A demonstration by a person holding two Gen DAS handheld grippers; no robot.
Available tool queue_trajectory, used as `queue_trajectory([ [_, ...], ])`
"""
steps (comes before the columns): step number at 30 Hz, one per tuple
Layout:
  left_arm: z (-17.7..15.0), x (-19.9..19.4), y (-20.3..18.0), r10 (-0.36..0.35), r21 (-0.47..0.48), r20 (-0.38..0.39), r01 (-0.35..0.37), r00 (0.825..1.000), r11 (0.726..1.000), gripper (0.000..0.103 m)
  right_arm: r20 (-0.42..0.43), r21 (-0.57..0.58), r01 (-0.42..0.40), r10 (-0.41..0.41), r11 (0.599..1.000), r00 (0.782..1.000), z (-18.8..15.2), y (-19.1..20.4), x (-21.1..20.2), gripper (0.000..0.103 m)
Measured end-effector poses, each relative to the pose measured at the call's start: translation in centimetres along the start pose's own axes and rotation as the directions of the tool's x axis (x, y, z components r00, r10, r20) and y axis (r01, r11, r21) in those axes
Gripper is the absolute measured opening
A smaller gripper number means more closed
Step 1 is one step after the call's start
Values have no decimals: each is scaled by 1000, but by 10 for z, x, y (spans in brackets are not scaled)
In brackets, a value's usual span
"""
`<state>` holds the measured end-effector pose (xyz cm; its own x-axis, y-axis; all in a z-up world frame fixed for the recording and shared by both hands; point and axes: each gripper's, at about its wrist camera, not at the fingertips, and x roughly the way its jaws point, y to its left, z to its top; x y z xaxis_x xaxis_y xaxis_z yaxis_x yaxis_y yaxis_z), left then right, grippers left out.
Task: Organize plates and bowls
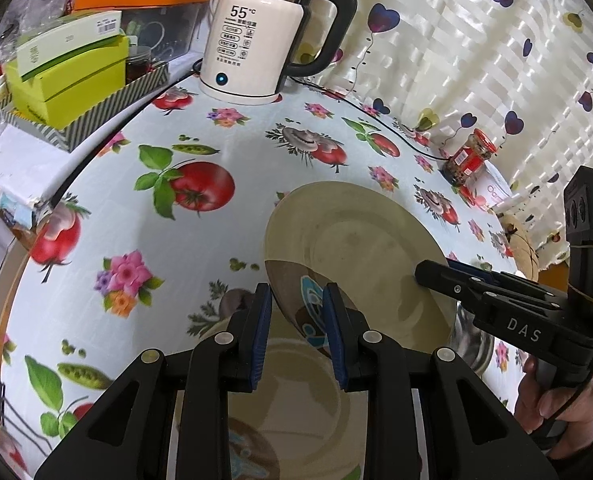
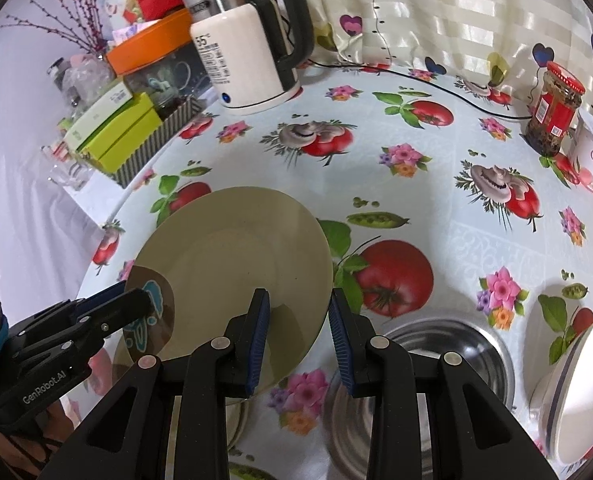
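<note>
— Grippers first: what has the left gripper (image 1: 296,300) got?
— Its blue pads are nearly closed, pinching the rim of a cream plate (image 1: 360,248) right at the brown patch with the blue drawing.
— And the right gripper (image 2: 296,304)?
— Same narrow gap. It bites the opposite rim of the same plate, on the plain cream side. In the left wrist view its black fingers come in from the right, with a hand (image 1: 568,412) on the grip below.
— So where is the plate?
— Clear of the table (image 1: 136,208), tilted, carried between the two grippers.
— Anything under it?
— A second plate (image 1: 288,400), the same cream with a brown and blue patch, lies flat just below.
— Further out?
— A steel bowl (image 2: 436,360) sits to the right of that, and a white bowl (image 2: 576,392) with a dark band stands tilted at the right edge of the right wrist view. At the far side of the fruit-printed cloth stand a white kettle (image 1: 256,40) and a red-lidded jar (image 1: 470,156), well apart from each other.
</note>
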<state>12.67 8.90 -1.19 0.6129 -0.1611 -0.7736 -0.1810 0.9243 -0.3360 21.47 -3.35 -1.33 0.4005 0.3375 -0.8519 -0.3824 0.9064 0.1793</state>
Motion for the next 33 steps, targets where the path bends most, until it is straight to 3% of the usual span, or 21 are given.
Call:
queue_trajectory([
  [18,-47,-38,21,31,-27,15,-30,999,999,27,5,-50,-16,17,999,1000,-40,41,-16,30],
  [33,-74,-39,39,61,-54,-22,-62,998,997,27,-43,-70,-45,43,997,998,-70,61,1,30],
])
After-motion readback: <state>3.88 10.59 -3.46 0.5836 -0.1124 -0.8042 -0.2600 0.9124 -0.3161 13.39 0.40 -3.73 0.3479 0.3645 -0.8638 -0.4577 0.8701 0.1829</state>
